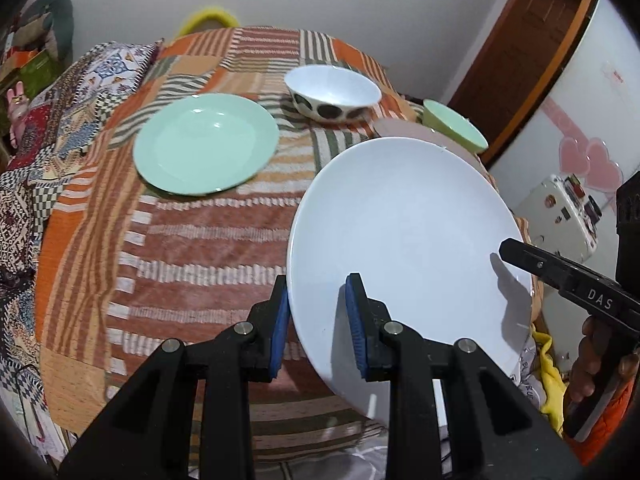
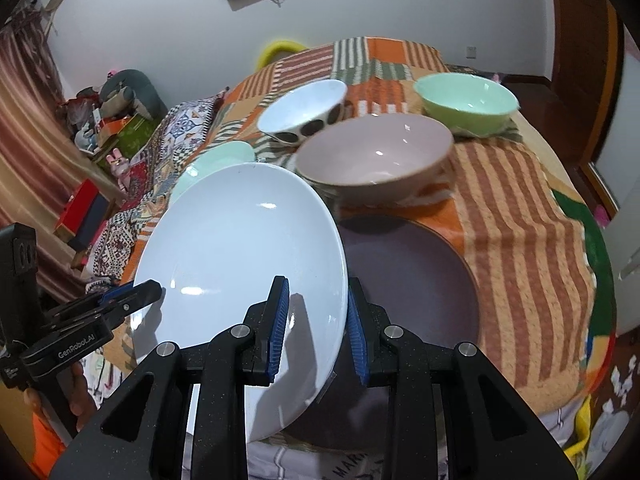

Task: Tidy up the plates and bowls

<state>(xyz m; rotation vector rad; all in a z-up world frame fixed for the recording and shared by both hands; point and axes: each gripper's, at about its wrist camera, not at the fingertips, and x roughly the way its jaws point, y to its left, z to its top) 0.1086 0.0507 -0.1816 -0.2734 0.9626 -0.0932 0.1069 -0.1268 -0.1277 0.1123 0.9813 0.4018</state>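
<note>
Aloft: white plate (image 1: 404,248) pinched at opposite rims by left gripper (image 1: 319,322) and right gripper (image 2: 316,324); purple plate (image 2: 420,280) just beyond right gripper.

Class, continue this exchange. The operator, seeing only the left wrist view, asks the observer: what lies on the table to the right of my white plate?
Observer: A purple plate lies there, partly hidden by the white plate.
Operator: How does the right tool hold on?
Observer: The right tool has one pad on each face of the rim.
Operator: What stands beyond the purple plate?
Observer: An empty pink bowl, upright.
</note>
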